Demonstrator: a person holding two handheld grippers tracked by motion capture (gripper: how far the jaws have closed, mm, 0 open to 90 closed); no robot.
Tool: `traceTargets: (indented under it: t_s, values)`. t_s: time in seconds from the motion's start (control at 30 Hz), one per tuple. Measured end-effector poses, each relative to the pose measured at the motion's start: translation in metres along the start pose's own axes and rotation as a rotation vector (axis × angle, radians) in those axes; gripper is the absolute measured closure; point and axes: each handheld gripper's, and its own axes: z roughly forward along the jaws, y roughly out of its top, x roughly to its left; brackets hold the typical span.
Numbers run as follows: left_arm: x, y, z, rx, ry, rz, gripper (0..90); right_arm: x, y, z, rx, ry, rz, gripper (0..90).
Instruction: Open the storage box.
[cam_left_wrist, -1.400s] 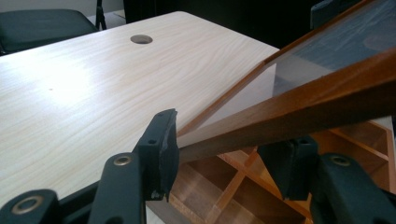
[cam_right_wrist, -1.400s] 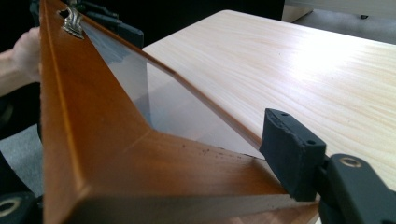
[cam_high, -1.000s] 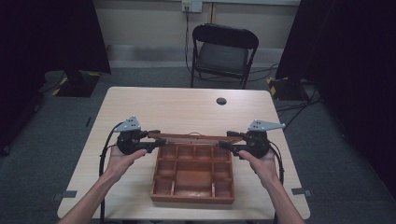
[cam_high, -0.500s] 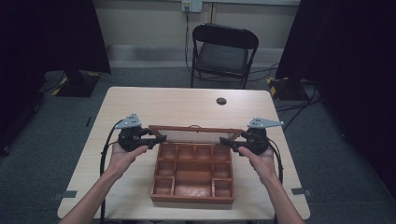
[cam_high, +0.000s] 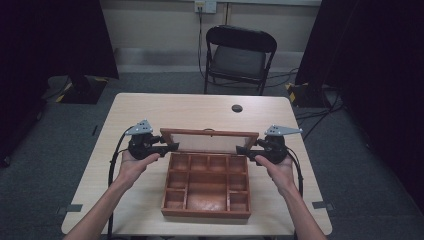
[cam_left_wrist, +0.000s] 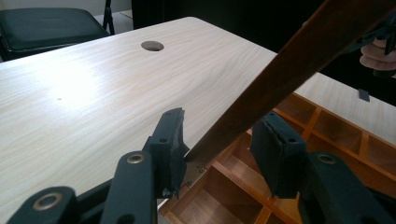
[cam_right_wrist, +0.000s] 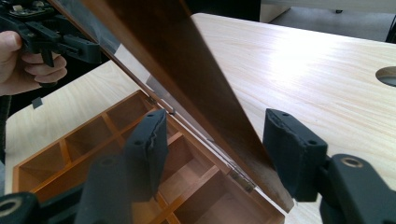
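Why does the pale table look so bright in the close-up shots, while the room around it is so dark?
In the left gripper view, overhead light glares off the pale wooden table, washing out its grain; the right gripper view shows a similar bright patch. In both, the brown wooden box lid looks soft so near the lens. The high view is evenly lit on the table, dark at the room's edges.

Lid (cam_left_wrist: 299, 60) cut off at the top edge of the left gripper view, its upper end unseen. Same lid cut at the top of the right gripper view, hiding part of the table (cam_right_wrist: 299, 60) behind it. Far row of box (cam_high: 207, 182) compartments partly hidden behind the raised lid in the high view. Contact between pads and lid too small to tell from above. Forearms cropped by the bottom edge.
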Motion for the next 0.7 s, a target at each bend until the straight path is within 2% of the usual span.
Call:
traceTargets:
  t_s: [0.17,0.23,0.3,0.43,0.47,0.7]
  values:
    - [0.003,-0.002,0.003,0.012,0.003,-0.003,55.1,-0.005,-0.001,0.003,-0.008,0.008,0.013,45.4]
    - [0.005,-0.002,0.005,0.01,0.007,-0.007,55.5,-0.006,-0.001,0.005,-0.002,-0.006,0.004,46.5]
    - [0.006,-0.002,0.006,0.002,0.006,-0.01,56.0,-0.007,-0.001,0.006,0.008,-0.015,-0.005,46.5]
    - [0.008,-0.002,0.007,-0.001,0.012,-0.016,56.6,-0.011,-0.002,0.008,0.012,-0.019,0.008,45.9]
    - [0.009,-0.002,0.007,0.007,0.016,-0.008,56.8,-0.012,-0.002,0.009,0.016,-0.026,0.006,45.7]
    - [0.012,-0.005,0.011,0.019,0.022,-0.021,57.6,-0.016,-0.005,0.015,0.029,-0.034,-0.011,46.2]
